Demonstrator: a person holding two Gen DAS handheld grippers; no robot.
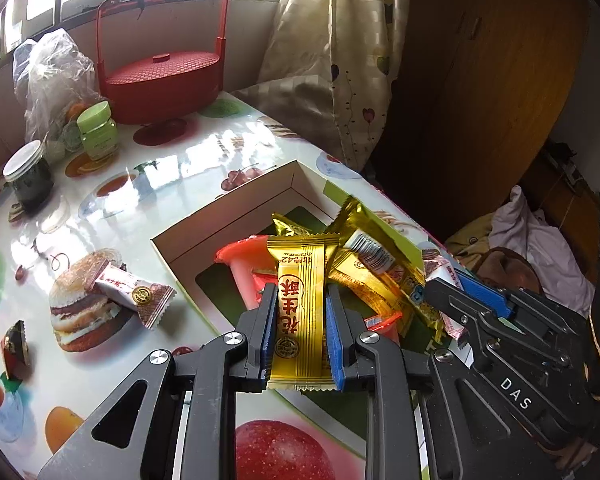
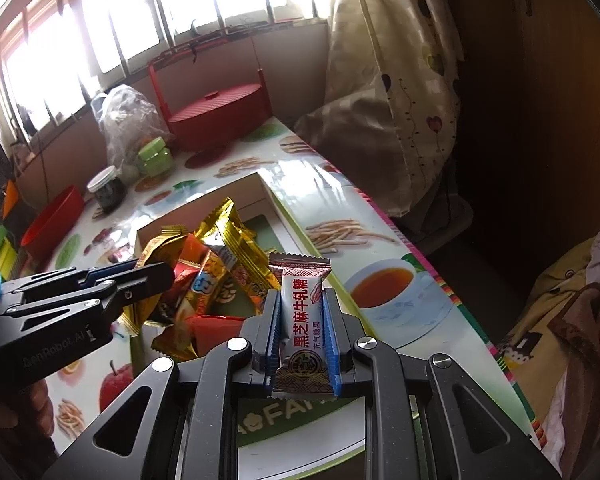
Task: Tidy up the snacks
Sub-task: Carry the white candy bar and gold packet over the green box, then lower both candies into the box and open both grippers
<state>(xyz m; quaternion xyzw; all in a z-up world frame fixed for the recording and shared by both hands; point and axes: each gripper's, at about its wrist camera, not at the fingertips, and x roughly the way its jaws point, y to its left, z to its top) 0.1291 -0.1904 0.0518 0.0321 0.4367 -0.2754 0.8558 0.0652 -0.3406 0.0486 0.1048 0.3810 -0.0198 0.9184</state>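
**A:** Where do the snacks stand right now?

**B:** An open cardboard box sits on the bench, which has a glossy cover printed with fruit and food. Several gold and red wrapped snacks are already piled inside it, so the sorting looks well under way.

**A:** And the two tools?

**B:** The left hand-held gripper is clamped on a gold wafer packet, held above the box. The right hand-held gripper is pinched closed on a white-and-brown candy packet, also near the box.

**A:** What is left?

**B:** Both held packets have yet to go in. One more white-and-brown candy and a dark wrapped sweet lie loose on the bench.
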